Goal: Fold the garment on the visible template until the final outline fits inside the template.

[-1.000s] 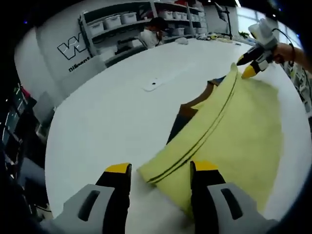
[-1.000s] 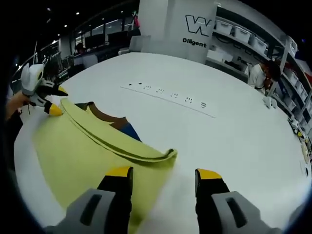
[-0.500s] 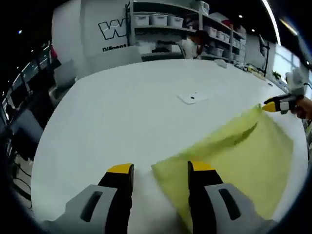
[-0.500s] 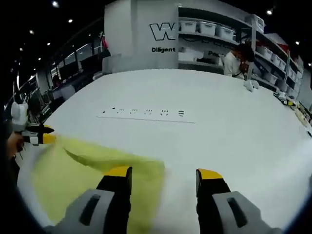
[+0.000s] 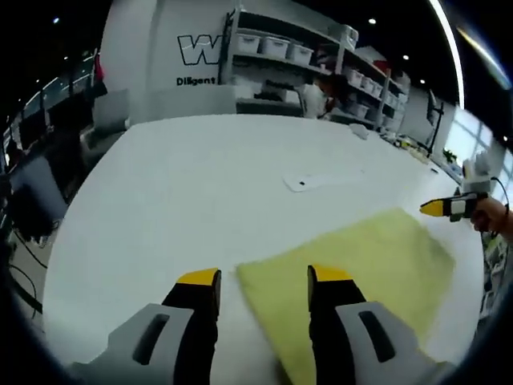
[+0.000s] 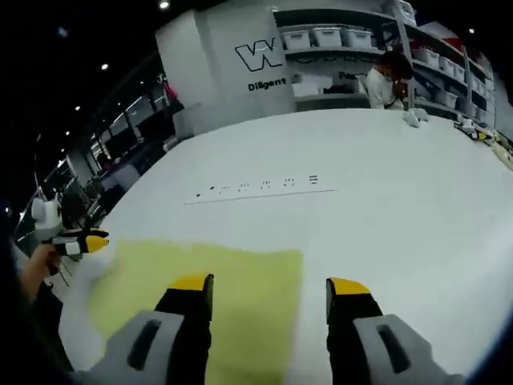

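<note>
Left hand-held gripper [image 5: 255, 281] released, jaws apart and holding nothing, straddling the near corner of the yellow garment [image 5: 353, 269] on the white table [image 5: 200, 176]. Right hand-held gripper [image 6: 271, 287] likewise released, jaws spread over the opposite edge of the same cloth. From the left gripper view, garment spreading forward and to the right, long axis running toward the other gripper at the far corner (seen small there, yellow-tipped, apparently just off the fabric). Lying flat as a rough rectangle, near edges just beside each set of jaws, so either hand about equally close to its own side. No template outline discernible under the cloth. Farther out, a flat white card [image 5: 309, 182], a printed row of marks [image 6: 260, 187], shelving with bins and a person beyond
</note>
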